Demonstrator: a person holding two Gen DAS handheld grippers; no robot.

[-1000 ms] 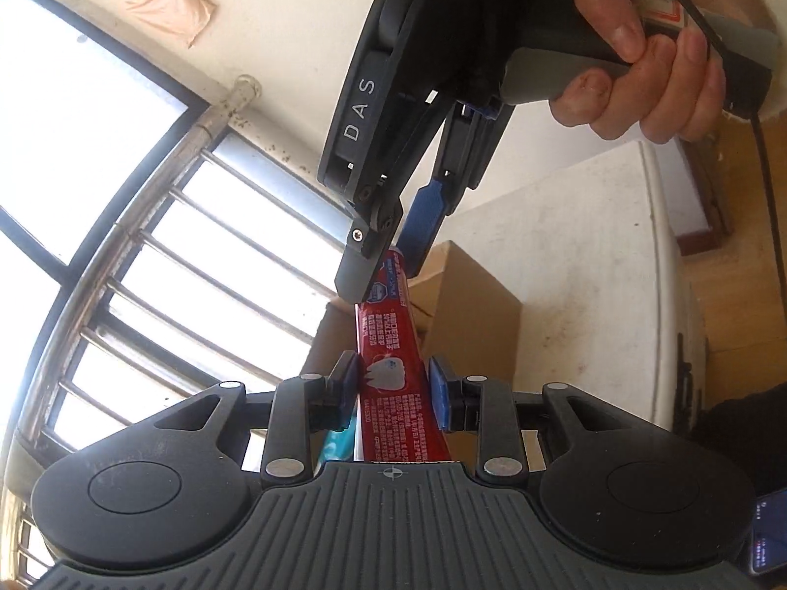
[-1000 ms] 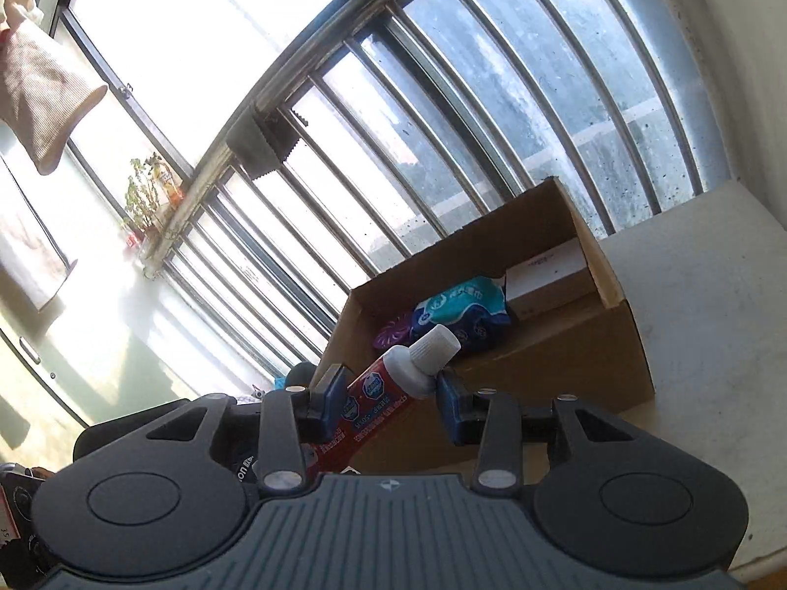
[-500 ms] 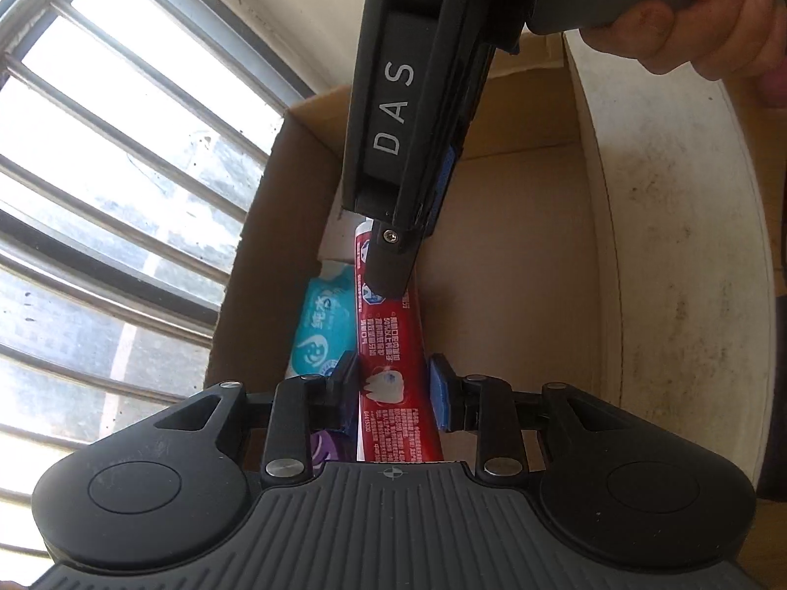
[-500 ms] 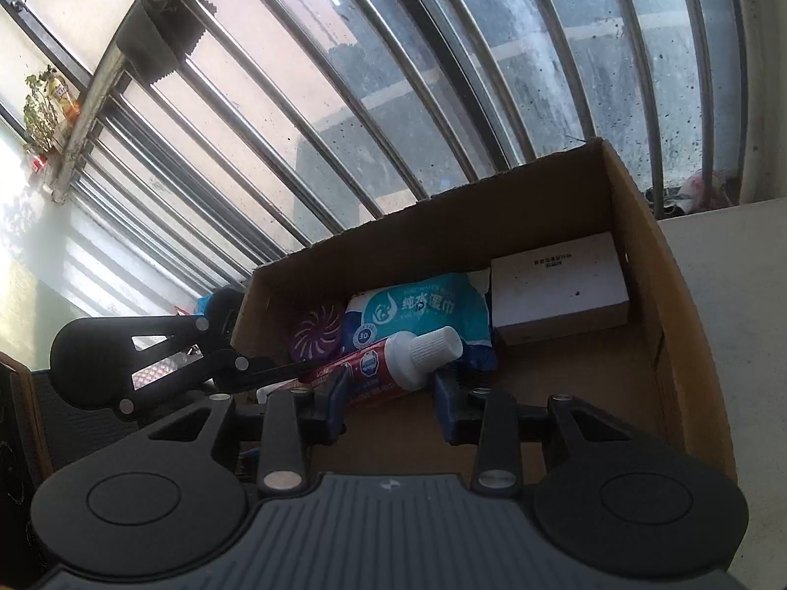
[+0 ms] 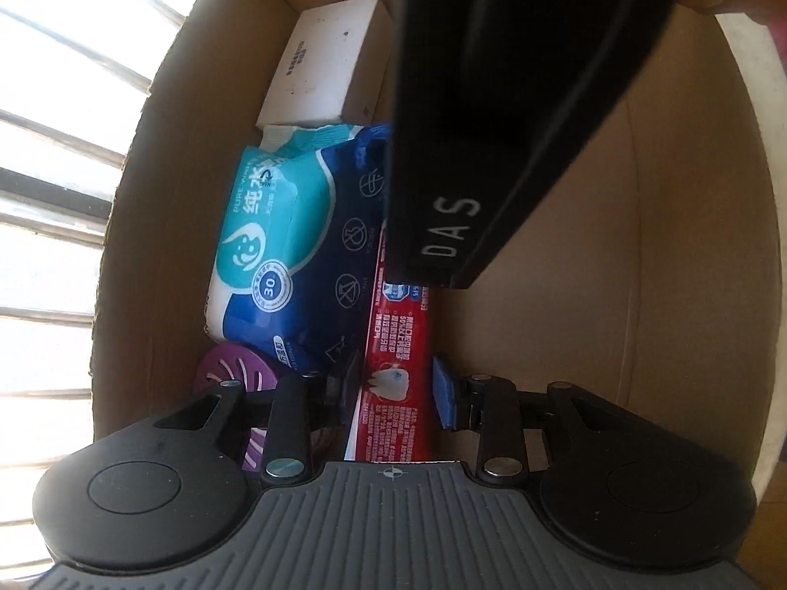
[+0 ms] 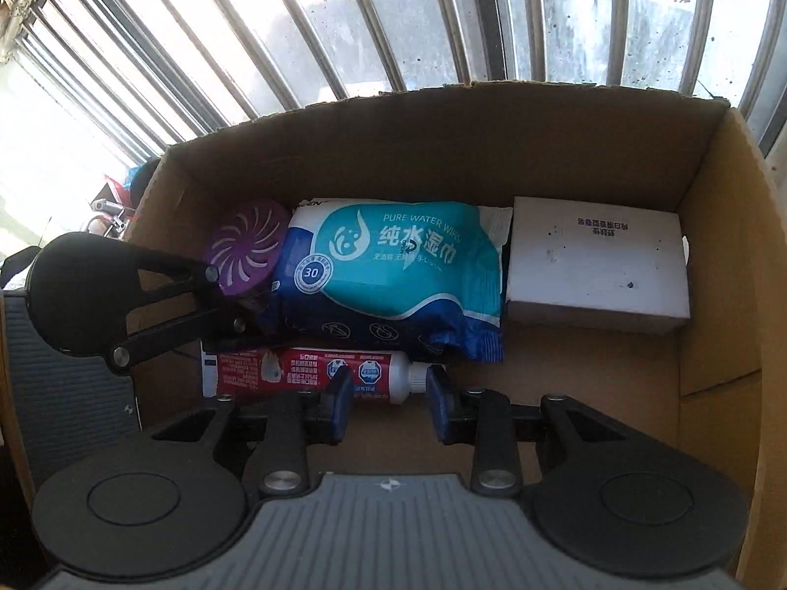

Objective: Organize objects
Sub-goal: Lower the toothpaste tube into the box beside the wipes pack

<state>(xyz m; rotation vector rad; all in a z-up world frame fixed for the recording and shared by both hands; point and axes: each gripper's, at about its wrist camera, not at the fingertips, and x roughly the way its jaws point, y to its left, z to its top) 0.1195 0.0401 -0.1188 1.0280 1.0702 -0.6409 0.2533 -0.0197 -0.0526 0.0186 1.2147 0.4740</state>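
Note:
A red toothpaste tube [image 5: 398, 344] [image 6: 295, 368] lies on the floor of an open cardboard box [image 5: 565, 344] [image 6: 442, 147], alongside a teal wet-wipes pack [image 5: 285, 246] [image 6: 393, 255]. My left gripper [image 5: 396, 386] straddles the tube's flat tail. Its jaws are opening, and the right pad stands just off the tube. My right gripper [image 6: 388, 393] hovers over the white-capped end. Its jaws are closing with the neck in the gap, but the tube runs on behind the left finger and is not pinched. The right gripper's black body [image 5: 492, 147] fills the upper left wrist view.
A white carton [image 5: 329, 59] [image 6: 595, 265] sits at one end of the box and a purple slotted disc [image 5: 226, 368] [image 6: 251, 246] at the other. Barred windows [image 6: 344, 24] stand behind the box. A white tabletop [image 5: 760, 108] borders it. Bare box floor [image 6: 590, 368] lies beside the tube's cap.
Both grippers came down and tipped steeply into the box with the tube. The tube went from hanging in the air to lying beside the wipes. The left jaws eased apart.

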